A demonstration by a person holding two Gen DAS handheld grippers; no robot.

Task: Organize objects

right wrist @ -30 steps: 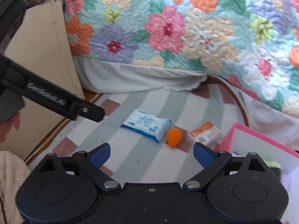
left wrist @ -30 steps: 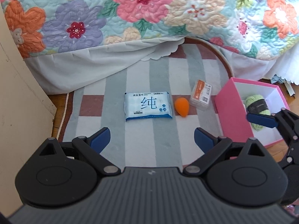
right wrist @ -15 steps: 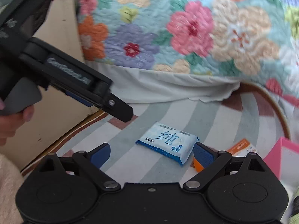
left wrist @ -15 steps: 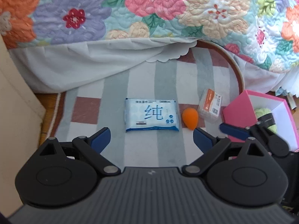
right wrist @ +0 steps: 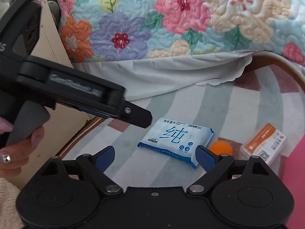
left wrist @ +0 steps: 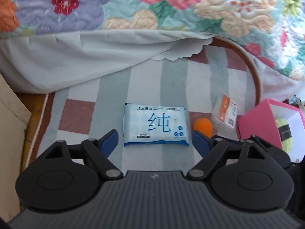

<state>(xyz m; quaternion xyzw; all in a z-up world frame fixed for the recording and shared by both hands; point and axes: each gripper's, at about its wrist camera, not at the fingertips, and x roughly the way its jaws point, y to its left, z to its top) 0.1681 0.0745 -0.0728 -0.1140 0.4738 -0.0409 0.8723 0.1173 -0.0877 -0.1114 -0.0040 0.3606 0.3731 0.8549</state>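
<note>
A blue-and-white wet wipes pack (left wrist: 155,126) lies flat on the striped rug (left wrist: 171,76). My left gripper (left wrist: 154,141) hovers just above its near edge; the jaws are closing, the pads stand wide of the pack and touch nothing. To the pack's right lie an orange egg-shaped sponge (left wrist: 203,126) and a small clear box with an orange label (left wrist: 225,114). My right gripper (right wrist: 155,156) is also closing, with bare rug between its fingers and the wipes pack (right wrist: 175,139) just ahead. A left gripper finger (right wrist: 137,116) reaches in from the left.
A pink box (left wrist: 255,126) holding green yarn (left wrist: 284,133) stands at the right edge of the rug. A bed with a floral quilt (left wrist: 152,9) and a white skirt closes off the far side. A beige panel (left wrist: 11,114) stands at the left. A hand (right wrist: 17,152) holds the left gripper.
Both grippers have come down and closer to the rug, so the wipes pack looks larger. Both pairs of fingers stand narrower. The left gripper's finger has moved nearer the pack.
</note>
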